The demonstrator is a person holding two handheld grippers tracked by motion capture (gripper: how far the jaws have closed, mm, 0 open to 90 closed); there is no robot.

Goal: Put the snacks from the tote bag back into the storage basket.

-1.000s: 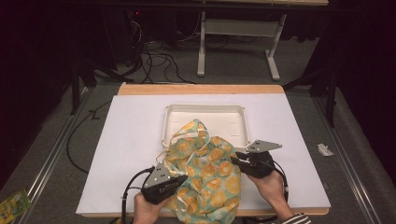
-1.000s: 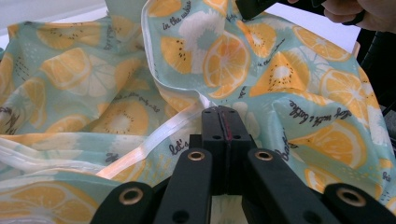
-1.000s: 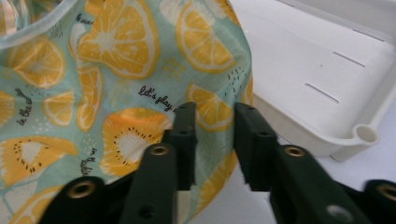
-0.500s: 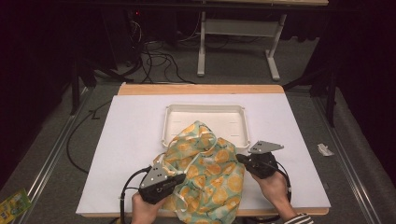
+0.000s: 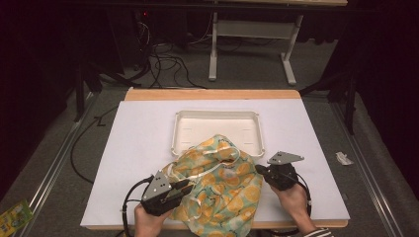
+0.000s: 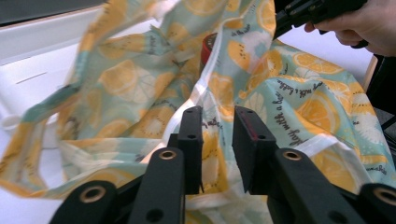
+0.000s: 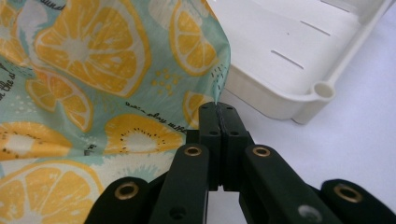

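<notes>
From the high view we see a thin bag with orange and lemon slices printed on it. It lies crumpled on the white surface, near the front edge, and its far end rests on the rim of a white tray. Our left gripper is at the bag's left side and our right gripper is at its right side.

In the left gripper view the two black jaws stand apart with a gap between them — they have just been opening. The bag lies right in front of them and under them, and a white strip of the bag runs past the gap, but the jaws do not pinch it. Something red peeks out from a fold higher up. Our other hand shows at the top right corner.

In the right gripper view the jaws are pressed tight together — they are clamped on the edge of the bag, which hangs up from their tips. The white tray sits just beside them.
</notes>
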